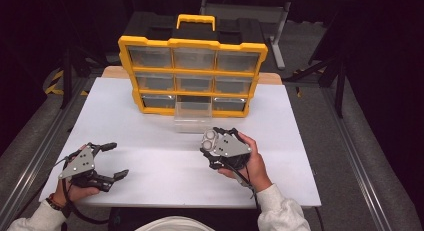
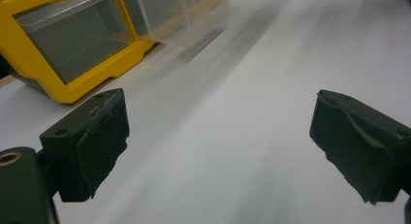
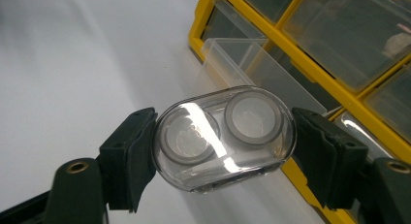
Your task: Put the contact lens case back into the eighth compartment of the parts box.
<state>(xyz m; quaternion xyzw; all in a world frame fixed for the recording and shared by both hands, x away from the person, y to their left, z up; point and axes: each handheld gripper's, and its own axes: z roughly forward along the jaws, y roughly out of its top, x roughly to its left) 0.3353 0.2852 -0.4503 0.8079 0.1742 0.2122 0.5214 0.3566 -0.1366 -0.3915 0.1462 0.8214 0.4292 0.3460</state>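
A: What is the right gripper [image 1: 212, 141] holding?

B: One clear oval case [image 3: 225, 136], clamped by its two ends between the black jaws. It has two round wells side by side. In the high view the case [image 1: 210, 139] sits just above the white table [image 1: 150, 156], a little in front of the pulled-out drawer.

A: How many drawers are pulled out?

B: One. A clear drawer [image 1: 192, 118] sticks out of the bottom row's middle slot of the yellow organizer [image 1: 192, 71] and rests on the table. I count nine compartments, three rows of three, under one yellow handle [image 1: 196, 20].

A: And the left gripper [image 1: 111, 160]?

B: Its jaws are spread wide with nothing between them, near the table's left front corner, well apart from the case. In the left gripper view, bare table lies between the two pads [image 2: 102, 136].

A: Anything hard to make out?

B: What lies inside the case's wells: glare crosses the left one, and I cannot tell whether either holds anything. The closed drawers are cloudy, so their contents stay unclear. In the right gripper view the organizer [image 3: 310, 69] is cut off by the frame's top and right edges, and the left gripper view catches only its lower corner [image 2: 72, 78].
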